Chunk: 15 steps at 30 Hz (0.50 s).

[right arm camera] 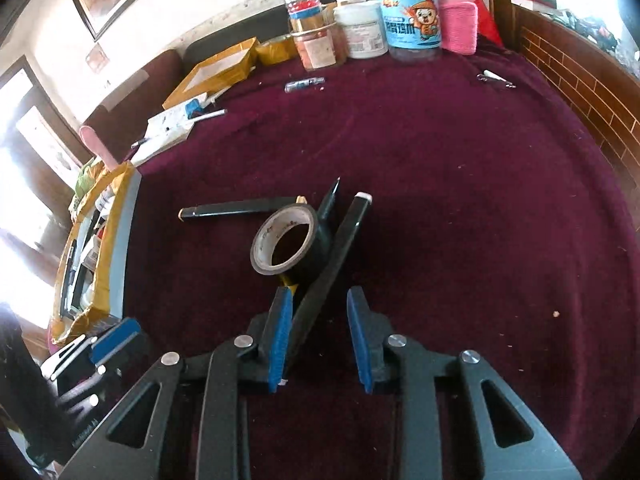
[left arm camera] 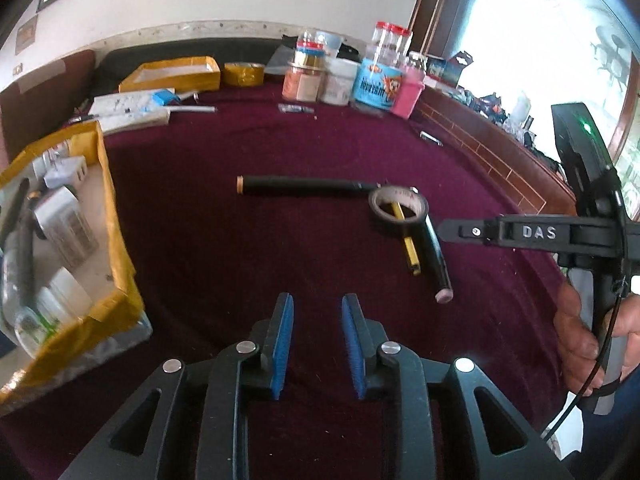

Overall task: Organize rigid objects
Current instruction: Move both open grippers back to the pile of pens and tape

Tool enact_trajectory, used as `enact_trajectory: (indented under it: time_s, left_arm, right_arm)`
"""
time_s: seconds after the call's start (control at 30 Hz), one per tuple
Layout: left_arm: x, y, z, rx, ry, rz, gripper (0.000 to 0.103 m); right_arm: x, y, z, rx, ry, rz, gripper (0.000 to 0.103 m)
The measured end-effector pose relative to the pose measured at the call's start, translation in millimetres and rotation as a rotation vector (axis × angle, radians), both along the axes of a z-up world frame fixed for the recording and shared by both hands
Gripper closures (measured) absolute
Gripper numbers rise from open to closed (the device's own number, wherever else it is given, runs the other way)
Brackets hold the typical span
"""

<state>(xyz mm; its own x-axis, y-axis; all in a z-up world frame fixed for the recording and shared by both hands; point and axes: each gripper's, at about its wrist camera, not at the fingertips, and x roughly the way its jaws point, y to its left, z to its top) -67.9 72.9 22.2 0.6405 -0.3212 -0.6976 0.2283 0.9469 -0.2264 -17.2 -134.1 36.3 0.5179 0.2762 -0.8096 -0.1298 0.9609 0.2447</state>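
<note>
A dark maroon cloth covers the tabletop (left arm camera: 248, 248). Near its middle lies a small cluster of things: a roll of black tape (right arm camera: 290, 240) standing tilted on its edge, a long black marker (left arm camera: 304, 186) lying flat behind it, and a second black marker (right arm camera: 334, 252) running diagonally beside the roll and touching it. A yellow pencil (left arm camera: 408, 240) passes under the roll — in the left wrist view it shows through the roll's hole.

The left gripper (left arm camera: 316, 340) hovers over bare cloth, its blue-padded jaws parted a moderate way and holding nothing. The right gripper (right arm camera: 320, 340) sits low over the near end of the diagonal marker; its jaws are also parted and empty, with the marker lying between them and close against the left pad, though whether it touches is hard to tell.

At the left edge sits a yellow-taped cardboard box (left arm camera: 116, 248) with assorted items inside. Along the far edge stand several jars (right arm camera: 412, 16) and containers — one with a blue cartoon label, one pink (right arm camera: 458, 26).
</note>
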Motion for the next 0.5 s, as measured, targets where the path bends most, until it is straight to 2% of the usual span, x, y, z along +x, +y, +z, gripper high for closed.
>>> enact_trajectory:
  time_s: [0.17, 0.2, 0.3, 0.4, 0.43, 0.47, 0.5]
  left_arm:
    - [-0.7, -6.3, -4.3, 0.016, 0.009, -0.020, 0.076]
    - [-1.0, -7.1, -3.8, 0.019, 0.007, -0.021, 0.075]
    - [1.7, -8.4, -2.3, 0.018, 0.013, -0.032, 0.069]
    - [7.9, -11.0, 5.7, -0.021, 0.027, -0.060, 0.053]
    - [11.0, -12.2, 9.2, -0.046, 0.032, -0.071, 0.039]
    - [14.2, -14.5, 12.1, -0.066, 0.035, -0.083, 0.029]
    - [19.1, -18.5, 16.4, -0.089, 0.036, -0.101, 0.029]
  right_arm:
    - [14.4, 1.2, -21.0, -0.004, 0.060, -0.022, 0.075]
    - [14.6, 0.0, -21.7, -0.004, 0.049, -0.023, 0.075]
    - [17.8, -1.2, -21.9, -0.047, 0.040, -0.025, 0.086]
    - [20.4, -21.7, -21.8, -0.060, 0.031, -0.089, 0.089]
    - [21.3, -28.7, -21.8, -0.069, 0.023, -0.118, 0.089]
    - [22.1, -38.4, -22.5, -0.079, 0.013, -0.151, 0.089]
    - [22.9, -47.8, -23.8, -0.069, 0.004, -0.169, 0.089]
